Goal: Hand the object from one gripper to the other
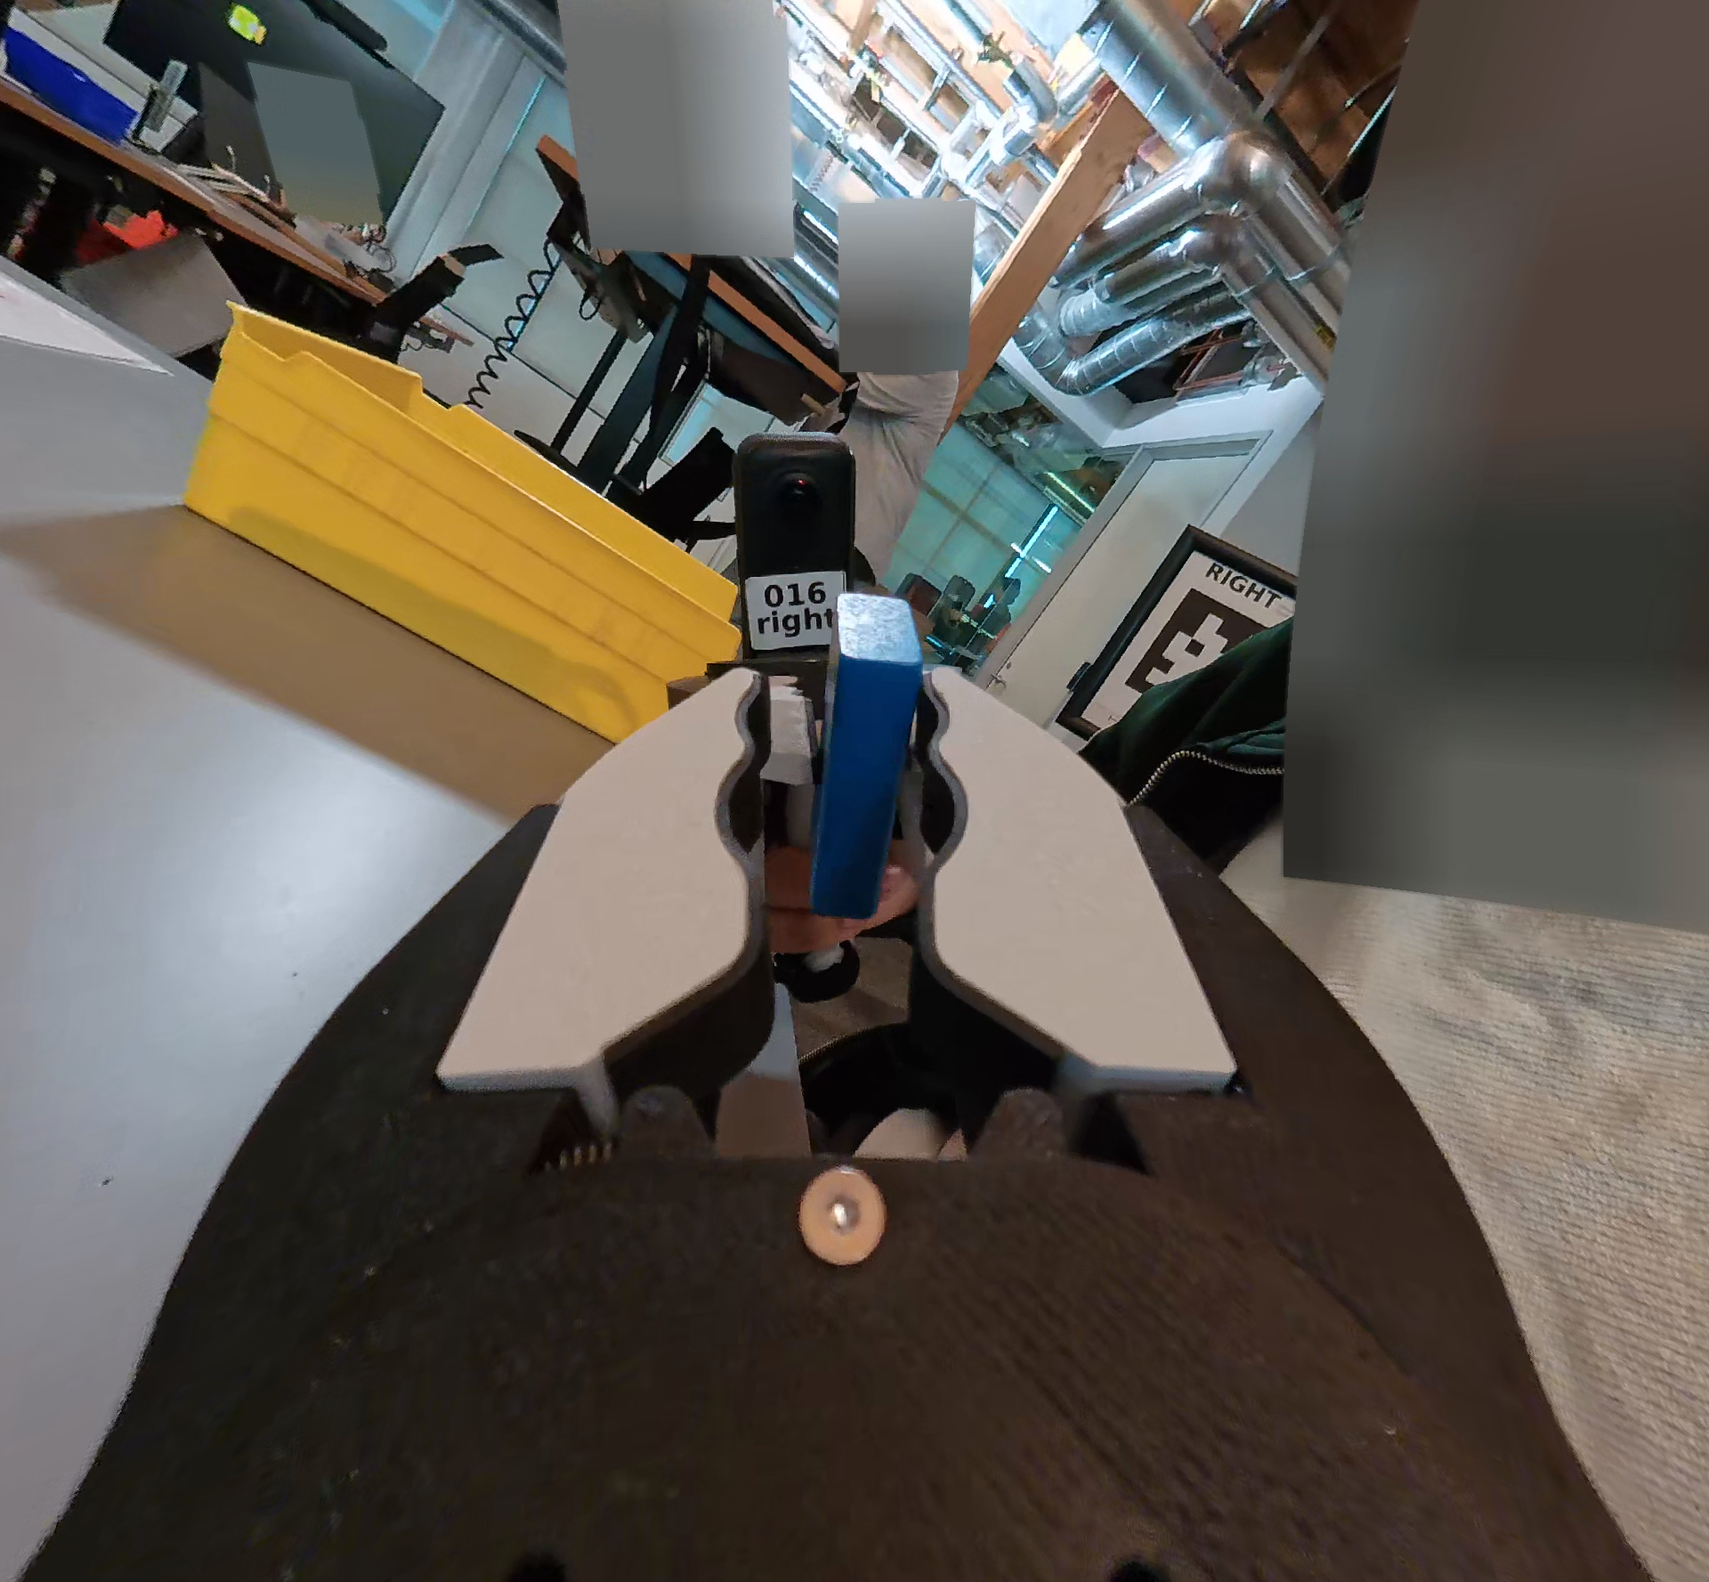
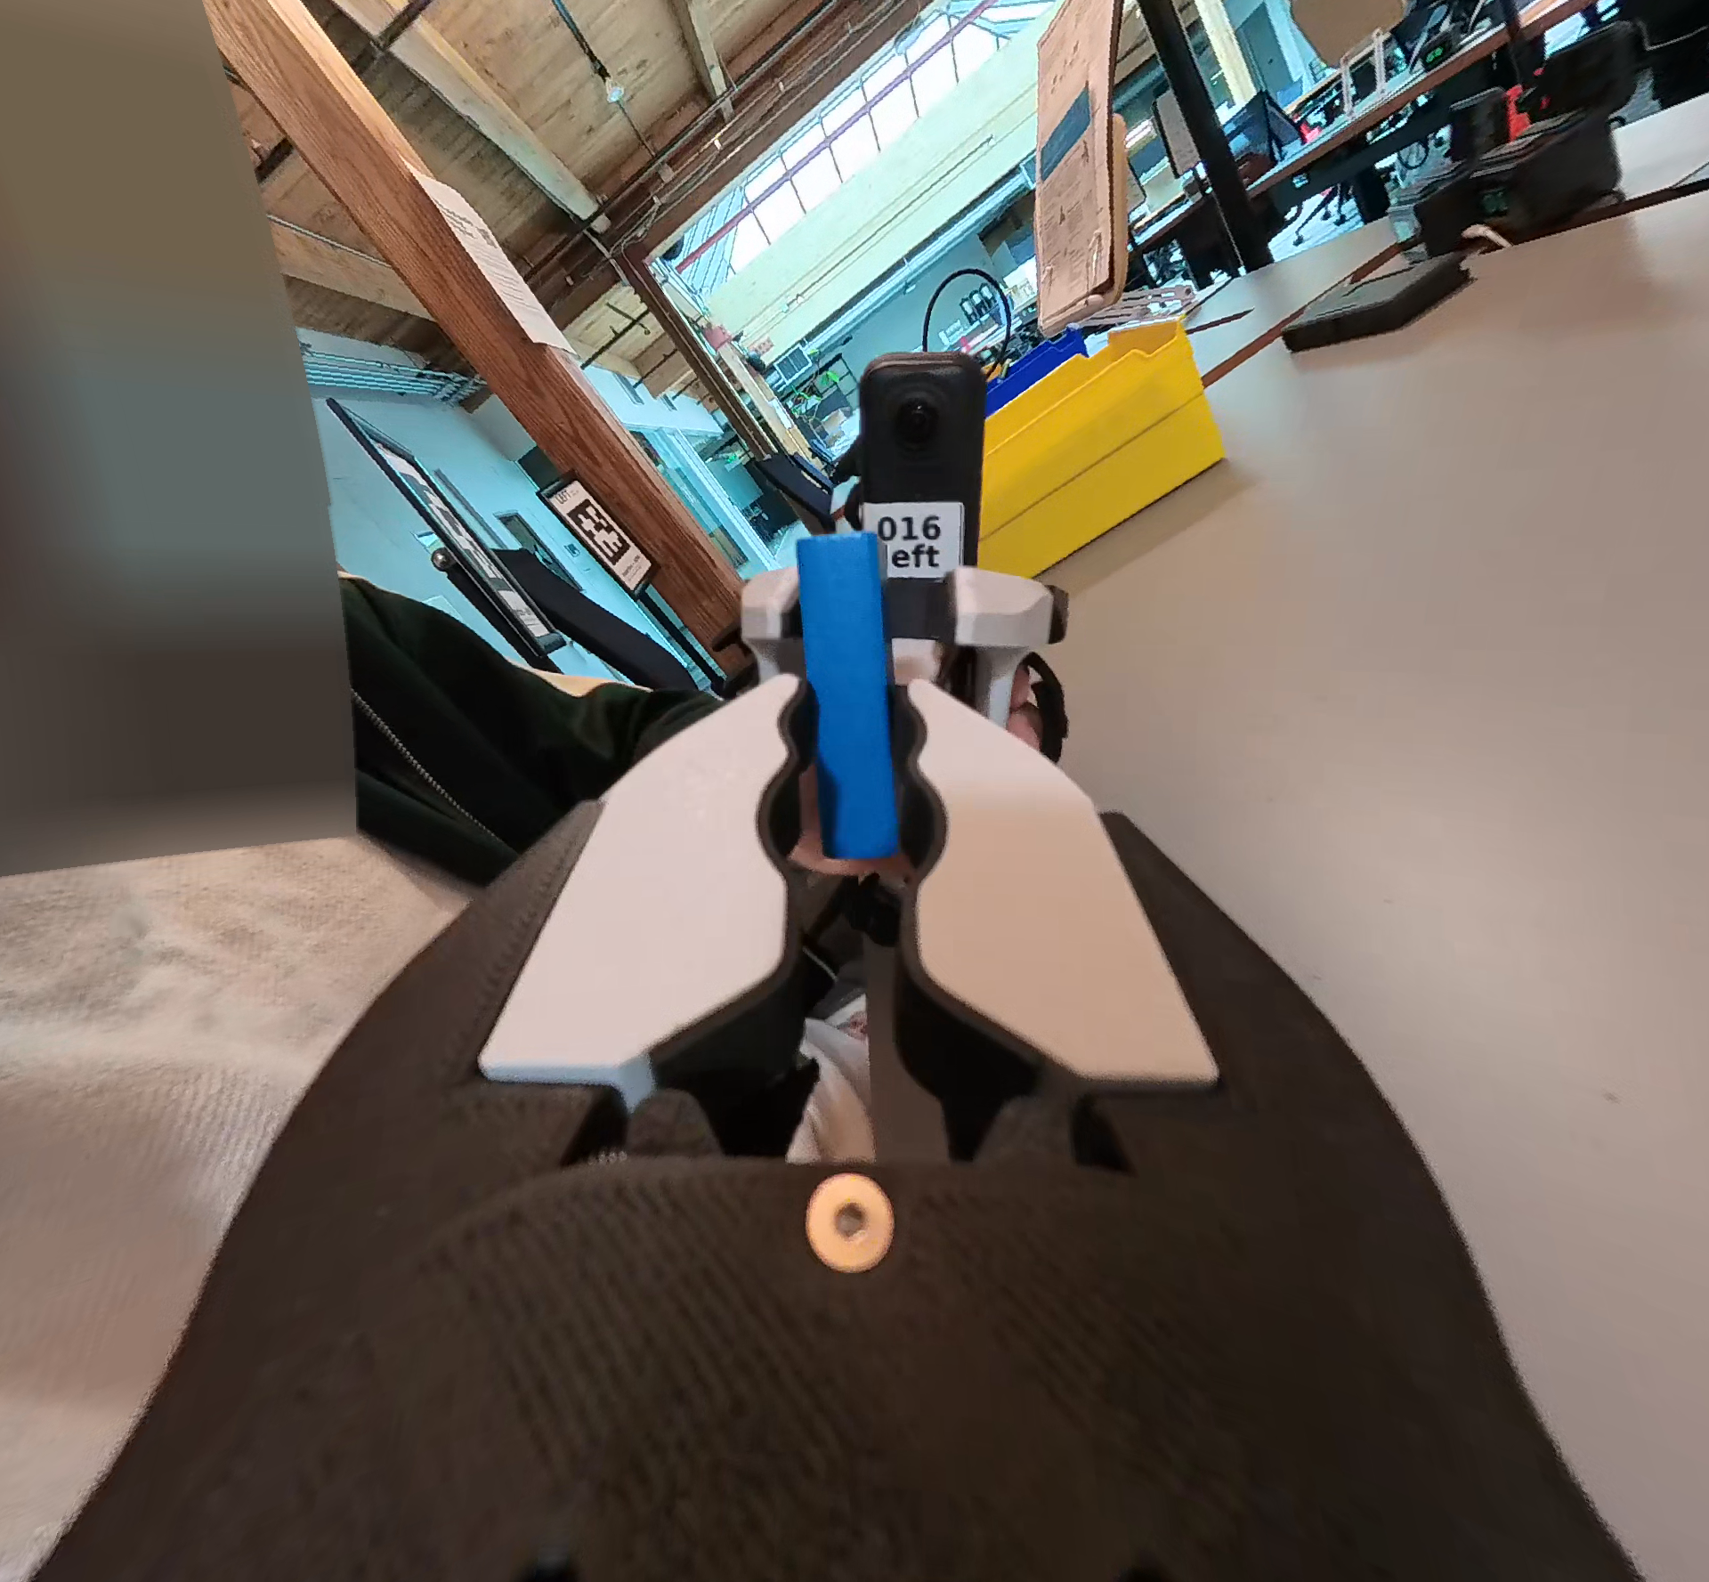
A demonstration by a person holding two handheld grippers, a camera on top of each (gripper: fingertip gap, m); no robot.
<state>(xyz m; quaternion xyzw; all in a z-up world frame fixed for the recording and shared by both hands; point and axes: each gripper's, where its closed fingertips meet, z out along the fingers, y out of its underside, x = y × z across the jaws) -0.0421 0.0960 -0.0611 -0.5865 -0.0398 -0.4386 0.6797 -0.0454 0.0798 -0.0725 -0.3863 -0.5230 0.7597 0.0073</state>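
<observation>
Holding: blue block (image 1: 865,761), a long rectangular bar, stands between both pairs of fingers in mid-air, above the edge of the counter (image 1: 231,798).
Long axis: near upright, top tipped slightly; both ends stick out past the fingers.
Left gripper (image 1: 842,742): block lies against the right-hand finger; a gap shows at the other finger, so the fingers look spread and not yet pinching.
Right gripper (image 2: 846,751): fingers close in on both flat sides of the block, with no gap visible; judged to be pinching it.
Facing: grippers point nose to nose, each one's fingers overlapping the other's along the block.
Judgement: transfer turns on the left fingers meeting both faces before the right lets go.
Background: yellow bin (image 1: 444,520) on the counter, well apart.
</observation>
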